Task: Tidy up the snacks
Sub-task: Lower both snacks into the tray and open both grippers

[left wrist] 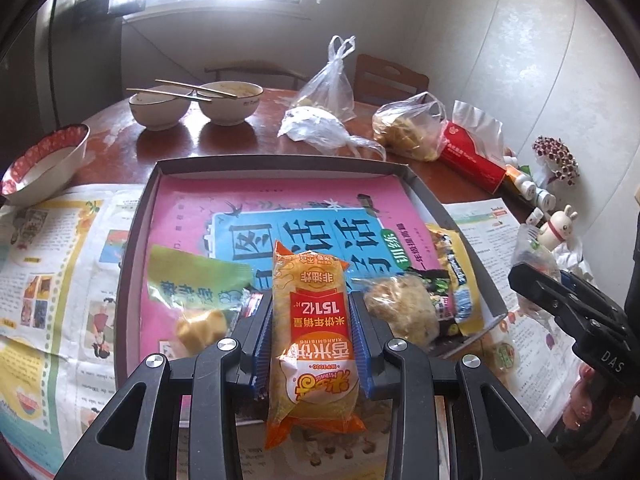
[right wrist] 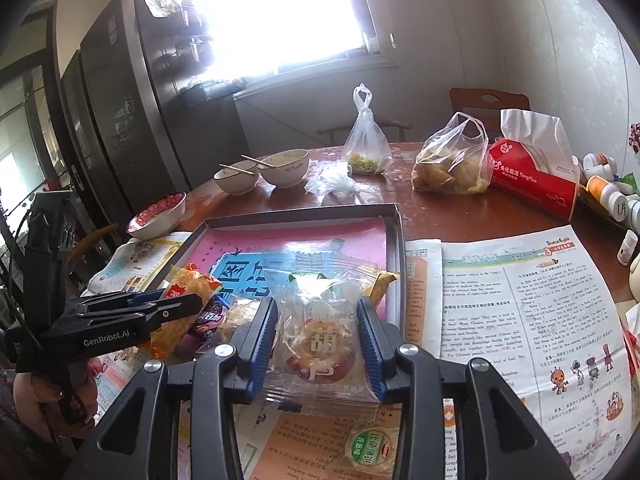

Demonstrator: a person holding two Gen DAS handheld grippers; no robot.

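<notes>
My left tongs (left wrist: 312, 330) are clamped on an orange rice cracker packet (left wrist: 310, 336), which stands lengthwise between the blue pads in the lower centre of the left view, over the near edge of the shallow tray (left wrist: 280, 162). My right tongs (right wrist: 318, 344) are clamped on a clear packet of round biscuits (right wrist: 320, 344), held at the lower centre of the right view, just above the newspaper (right wrist: 520, 320) and close to the tray's near right corner.

Several snacks already lie in the near part of the tray: a green packet (left wrist: 200, 280) at the lower left, and a pale puffed snack (left wrist: 400, 308) to the right of my left tongs.

The risks, as I judge them: both packets are slick film and puffy, so either could slide out of the pads if I tilt or loosen too soon. Squeezing harder would likely crush the crackers or biscuits. My two tongs sit near each other, so bringing both in at once could make them collide or knock the loose snacks over the tray's low rim onto the counter (right wrist: 460, 208).
</notes>
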